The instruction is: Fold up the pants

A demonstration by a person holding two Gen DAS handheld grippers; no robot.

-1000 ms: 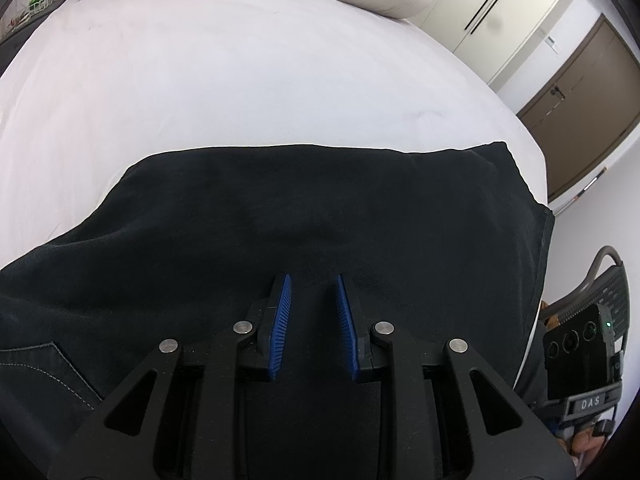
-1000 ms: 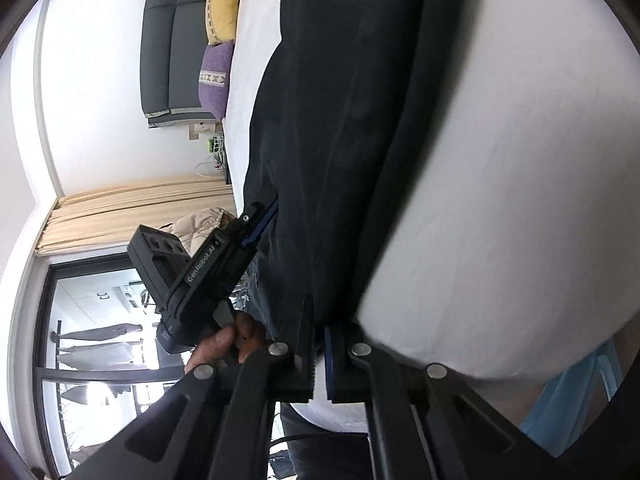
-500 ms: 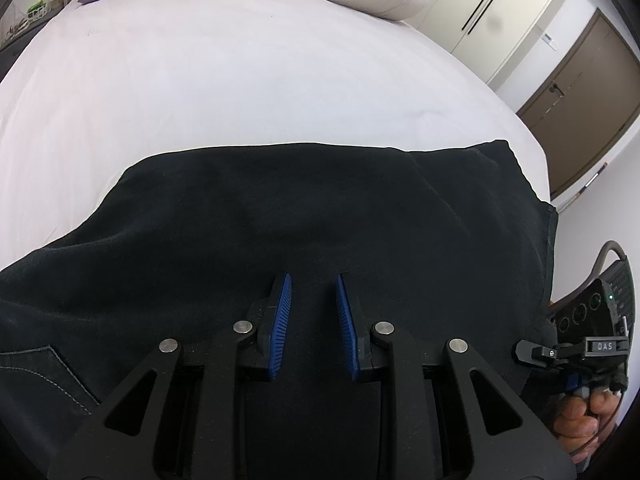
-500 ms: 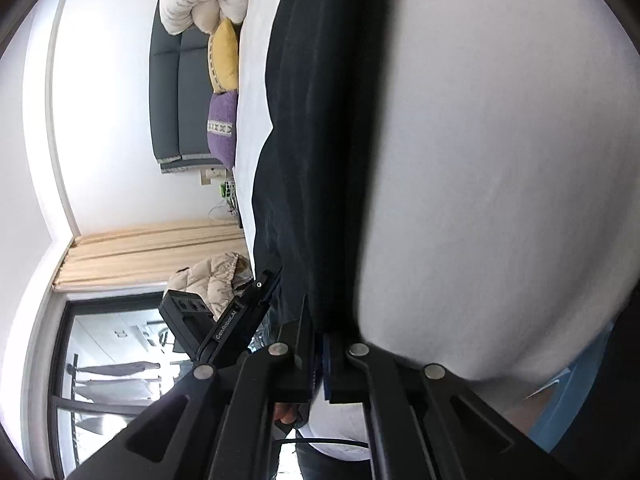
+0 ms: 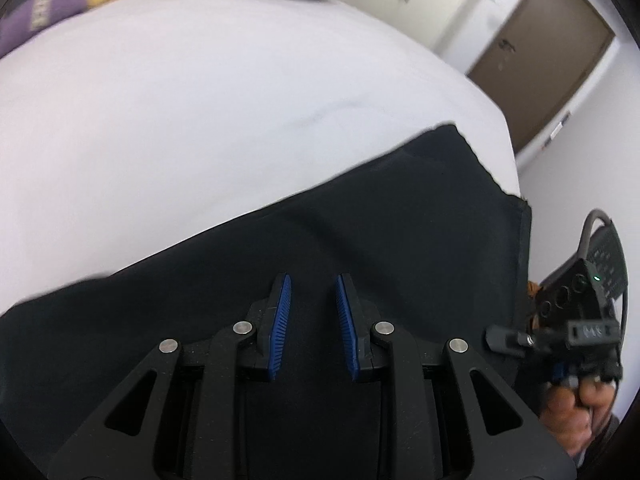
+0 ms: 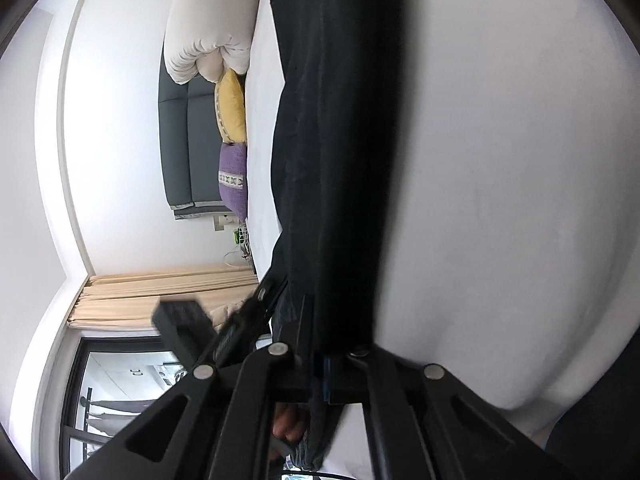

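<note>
The black pants lie along the bed's near edge. The left gripper hovers above them, jaws slightly spread and empty. The right gripper pinches the cloth's edge; it should probably pull level and taut so the fold lands flat.

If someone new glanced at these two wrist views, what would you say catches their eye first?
The black pants dominate, spread across the near side of the white bed. In the left wrist view, the left gripper shows bright blue pads, slightly apart, above the dark cloth. At the head of the bed, a yellow pillow and a purple pillow sit side by side beside a rolled pale duvet.
</note>
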